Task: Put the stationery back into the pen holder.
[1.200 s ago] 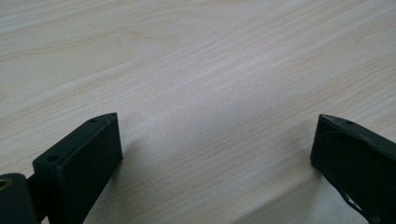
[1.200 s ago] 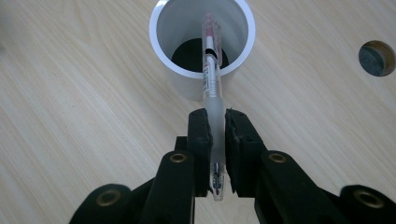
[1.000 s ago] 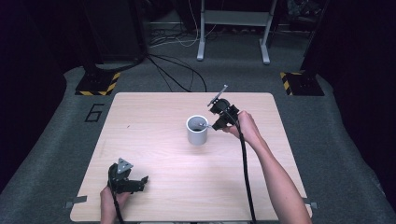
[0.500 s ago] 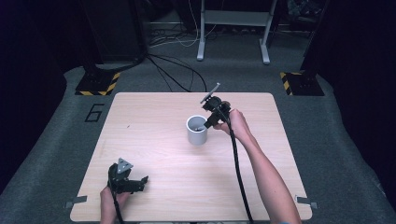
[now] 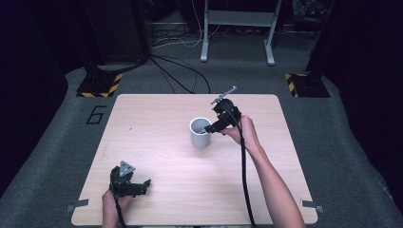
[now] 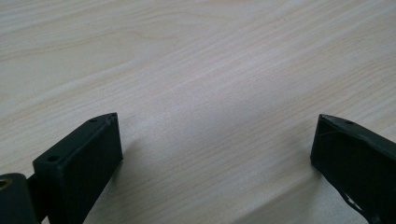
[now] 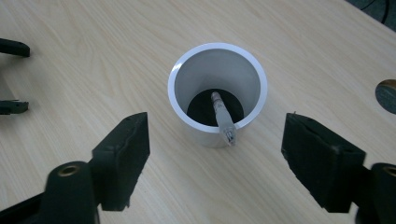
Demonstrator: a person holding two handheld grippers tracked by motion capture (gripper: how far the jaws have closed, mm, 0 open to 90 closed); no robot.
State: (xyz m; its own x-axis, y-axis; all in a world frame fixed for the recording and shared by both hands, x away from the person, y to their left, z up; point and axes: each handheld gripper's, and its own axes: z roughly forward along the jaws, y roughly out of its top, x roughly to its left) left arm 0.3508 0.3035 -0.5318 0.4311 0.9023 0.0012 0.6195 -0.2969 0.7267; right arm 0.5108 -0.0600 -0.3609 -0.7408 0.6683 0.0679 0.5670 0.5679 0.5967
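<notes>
White cup [image 5: 200, 133] upright near the middle of the table [image 5: 157, 114]; inside it a slim clear pen-like stick [image 7: 222, 119], lower end on the dark bottom, upper end leaned over the rim on the side nearest the right gripper [image 5: 213, 127], apparently just let go to rest there. Right gripper poised just beside the cup's rim and tilted down toward it; jaws just been opening, now wide apart, nothing between them, stick free of both pads; likely spread so as to clear the leaning tip on the way back. Left gripper [image 5: 140, 186] well apart from the cup, low at the table's near edge, jaws spread wide over bare wood, holding nothing; probably parked out of the way. Right gripper's cable [image 5: 244, 166] trailing from beside the cup back along the forearm. Beyond the table from the cup: floor cables, hazard-striped blocks, a metal stand. Nothing between cup and right gripper to block a withdrawal; only the protruding stick tip worth avoiding, since a knock could tip the light cup.
</notes>
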